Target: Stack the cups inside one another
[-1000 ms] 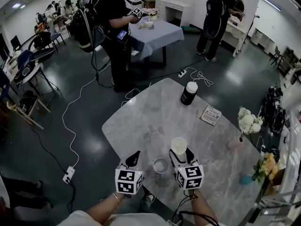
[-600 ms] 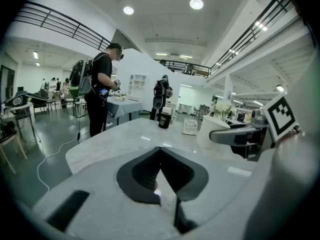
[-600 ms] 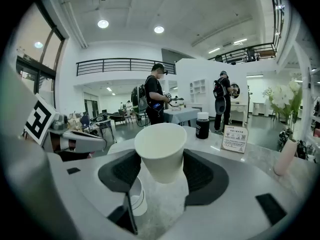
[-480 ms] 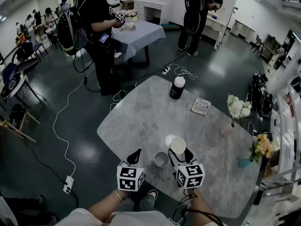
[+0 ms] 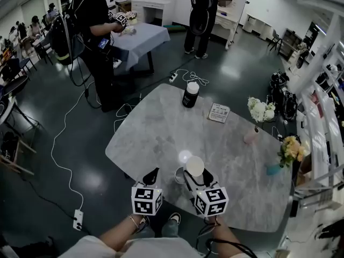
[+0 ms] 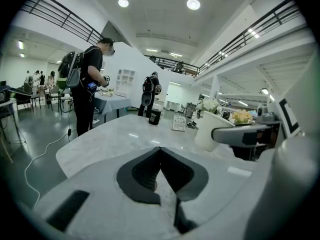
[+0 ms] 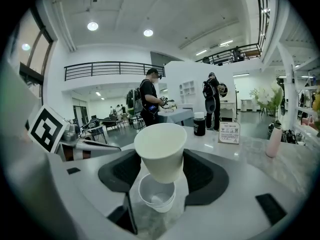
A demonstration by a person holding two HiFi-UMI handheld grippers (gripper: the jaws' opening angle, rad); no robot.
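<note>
A white paper cup (image 5: 194, 165) (image 7: 161, 150) hangs tilted a little above the marble table (image 5: 156, 133), with my right gripper (image 5: 194, 172) (image 7: 162, 160) shut on its sides. Just below and beside it a second white cup (image 5: 179, 175) (image 7: 156, 194) stands upright and open on the table, partly hidden by the held one. My left gripper (image 5: 151, 176) (image 6: 160, 151) hovers to the left of both cups, its jaws closed together with nothing in them. In the left gripper view the held cup (image 6: 212, 130) shows at the right.
At the table's far side stand a black bottle with a white lid (image 5: 190, 94) and a small card (image 5: 219, 112). White flowers (image 5: 257, 110) and yellow flowers (image 5: 291, 149) stand at the right edge. People work at another table (image 5: 137, 38) behind; cables lie on the floor.
My right gripper has carried the held cup left and slightly up, closer over the standing cup. The left gripper has stayed where it was, still closed.
</note>
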